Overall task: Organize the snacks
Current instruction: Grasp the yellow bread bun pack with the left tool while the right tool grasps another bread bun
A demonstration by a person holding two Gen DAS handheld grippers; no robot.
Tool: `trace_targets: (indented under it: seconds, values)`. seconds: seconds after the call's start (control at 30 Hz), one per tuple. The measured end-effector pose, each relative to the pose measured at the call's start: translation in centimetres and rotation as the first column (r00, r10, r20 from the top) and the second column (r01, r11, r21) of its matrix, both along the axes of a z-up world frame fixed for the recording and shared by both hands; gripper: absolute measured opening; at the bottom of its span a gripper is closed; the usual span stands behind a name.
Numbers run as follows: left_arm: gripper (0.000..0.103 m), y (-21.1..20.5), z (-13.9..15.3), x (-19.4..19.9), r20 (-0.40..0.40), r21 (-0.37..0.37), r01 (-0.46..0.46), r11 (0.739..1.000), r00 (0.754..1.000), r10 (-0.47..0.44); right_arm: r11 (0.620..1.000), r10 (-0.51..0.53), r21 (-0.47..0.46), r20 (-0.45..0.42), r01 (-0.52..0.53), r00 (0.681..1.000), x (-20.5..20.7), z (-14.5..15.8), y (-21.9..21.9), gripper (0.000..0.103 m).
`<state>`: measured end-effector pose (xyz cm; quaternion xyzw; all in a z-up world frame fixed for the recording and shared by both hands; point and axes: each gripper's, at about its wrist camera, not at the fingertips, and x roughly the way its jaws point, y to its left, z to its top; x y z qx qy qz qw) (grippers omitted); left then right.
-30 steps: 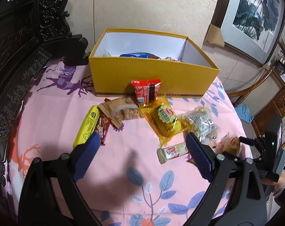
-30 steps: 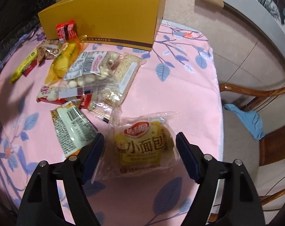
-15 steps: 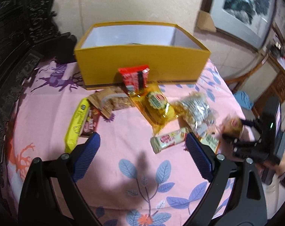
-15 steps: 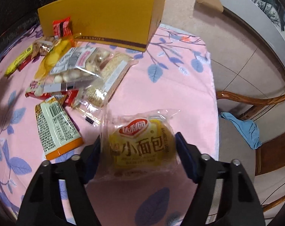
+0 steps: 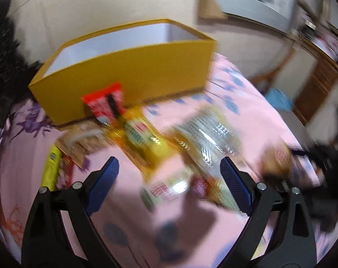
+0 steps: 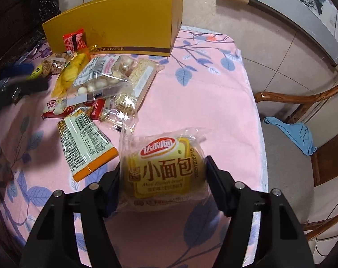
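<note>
My right gripper [image 6: 163, 176] is shut on a small bread packet [image 6: 164, 169], clear wrap with yellow and red print, held just above the pink cloth. The yellow shoe box [image 6: 124, 29] stands open at the back; it also shows in the blurred left wrist view [image 5: 128, 71]. My left gripper [image 5: 169, 176] is open and empty, low over the snack pile. A red packet [image 5: 104, 105] leans on the box front. A yellow snack bag [image 5: 142, 138] and a clear bag of white balls [image 6: 99, 76] lie in the pile.
An orange-edged white packet [image 6: 84, 143] lies left of the bread. A yellow bar [image 5: 51, 167] lies at the left. A wooden chair [image 6: 302, 134] with a blue cloth [image 6: 291, 134] stands right of the table edge. Dark carved furniture stands at the left.
My right gripper has closed on the bread packet and lifted it. My left gripper has swung forward and right, toward the pile, blurring its view.
</note>
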<state>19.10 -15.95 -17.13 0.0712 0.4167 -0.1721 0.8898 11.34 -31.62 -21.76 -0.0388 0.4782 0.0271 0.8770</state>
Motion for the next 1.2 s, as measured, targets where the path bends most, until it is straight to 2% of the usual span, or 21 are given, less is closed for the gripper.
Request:
trace_targets:
  seconds: [0.1,0.17,0.27,0.4,0.47,0.63,1.07,1.13,1.2]
  values:
    - [0.094,1.2,-0.8,3.9,-0.026,-0.003,-0.143,0.99,0.989,0.143,1.0,-0.009,-0.004,0.007,0.009,1.0,0.2,-0.2,0.1,0.07]
    - [0.094,2.2,-1.7,6.2,-0.099,-0.051,-0.241,0.969,0.967,0.236,1.0,-0.016,-0.009,0.012,0.016,1.0,0.1,-0.2,0.2,0.07]
    - [0.094,2.3,-3.0,7.9,-0.146,-0.051,-0.287,0.957,0.95,0.277,1.0,-0.022,-0.01,0.02,0.022,1.0,0.0,-0.1,0.3,0.07]
    - [0.092,1.6,-4.1,8.2,-0.163,-0.042,-0.299,0.953,0.943,0.288,1.0,-0.027,-0.016,0.024,0.027,0.999,0.0,-0.2,0.3,0.07]
    - [0.087,1.2,-4.9,8.4,-0.178,-0.032,-0.301,0.953,0.94,0.291,0.999,-0.032,-0.014,0.023,0.033,0.999,0.0,-0.2,0.4,0.07]
    - [0.083,1.2,-5.6,8.6,-0.206,-0.058,-0.327,0.943,0.928,0.309,0.999,-0.041,-0.01,0.015,0.042,0.999,0.1,-0.2,0.4,0.07]
    - [0.077,3.0,-5.4,8.2,-0.202,-0.083,-0.299,0.951,0.939,0.278,0.999,-0.043,-0.023,-0.007,0.042,0.999,0.4,-0.1,0.7,0.07]
    - [0.077,3.0,-5.5,8.0,-0.177,-0.054,-0.281,0.958,0.947,0.268,0.999,-0.042,-0.028,-0.008,0.042,0.999,0.4,-0.1,0.8,0.07]
    - [0.077,1.9,-5.8,7.9,-0.147,0.017,-0.256,0.967,0.956,0.255,0.999,-0.044,-0.03,-0.01,0.044,0.999,0.5,-0.1,0.8,0.07]
